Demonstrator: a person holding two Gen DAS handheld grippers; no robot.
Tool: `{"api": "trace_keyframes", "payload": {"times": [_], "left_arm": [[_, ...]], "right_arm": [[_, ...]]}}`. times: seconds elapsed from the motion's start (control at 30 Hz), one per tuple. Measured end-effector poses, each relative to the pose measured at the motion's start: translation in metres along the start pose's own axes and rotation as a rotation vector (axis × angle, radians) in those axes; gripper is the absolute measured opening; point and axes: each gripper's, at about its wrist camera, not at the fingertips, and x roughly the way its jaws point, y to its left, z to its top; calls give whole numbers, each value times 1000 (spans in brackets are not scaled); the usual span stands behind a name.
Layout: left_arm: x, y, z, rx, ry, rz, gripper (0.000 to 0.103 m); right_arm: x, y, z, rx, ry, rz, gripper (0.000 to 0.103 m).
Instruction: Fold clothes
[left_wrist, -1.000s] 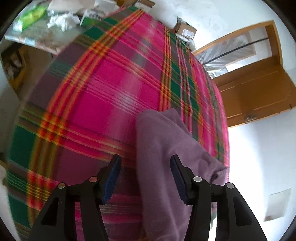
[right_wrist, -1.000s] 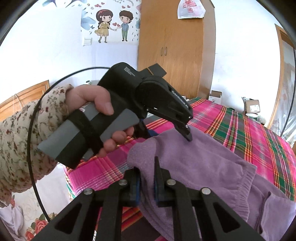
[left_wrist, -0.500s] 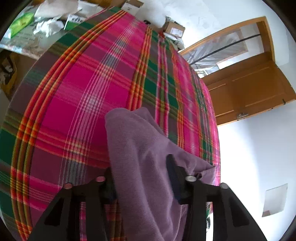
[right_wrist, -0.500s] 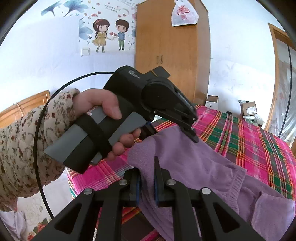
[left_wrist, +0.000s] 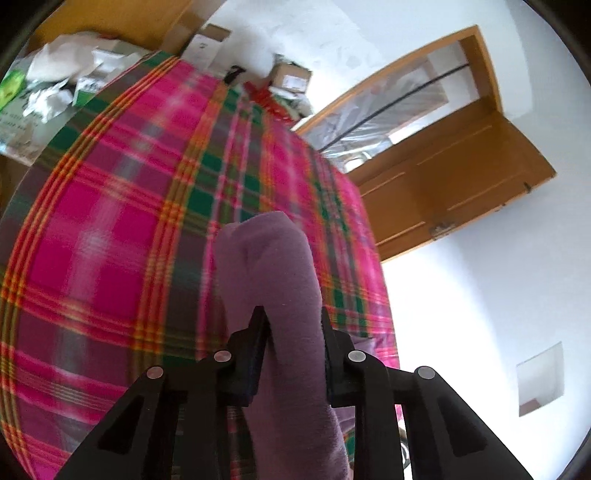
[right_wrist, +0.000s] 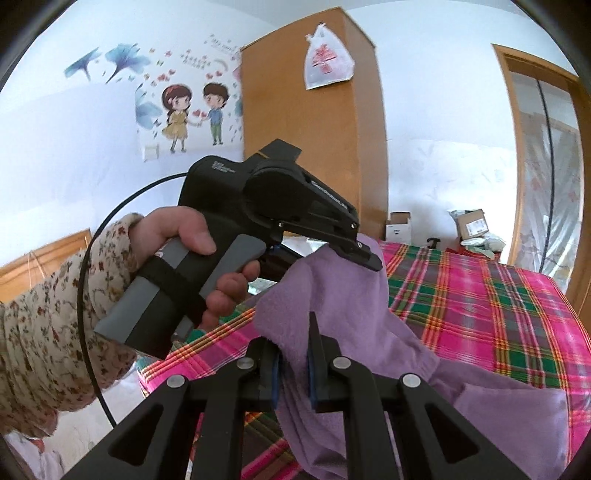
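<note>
Purple cloth (left_wrist: 280, 295): soft, light, floppy. Left view: left gripper (left_wrist: 293, 325) pinches a fold, lifted above the bed (left_wrist: 110, 229). Right view: right gripper (right_wrist: 293, 354) pinches the cloth's (right_wrist: 332, 306) edge too. Best hold: corners.
</note>
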Motion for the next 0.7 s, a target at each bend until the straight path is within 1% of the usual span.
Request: {"api": "trace_keyframes", "payload": {"times": [0.2,0.37,0.53,0.7], "left_arm": [[7,-38,-5,61,13,-37,24],[19,-55,-8,92,37,-66,24],[36,-82,-11,130,67,-74,24],[50,-103,-17,168,88,-80,24]], "right_arm": [[-22,-21,-1,38,-45,-16,11],[-39,-40,1,65,-76,-47,11],[-53,-60,-6,95,-88,-64,11],[-68,-79,-13,118,-111,-100,11]]}}
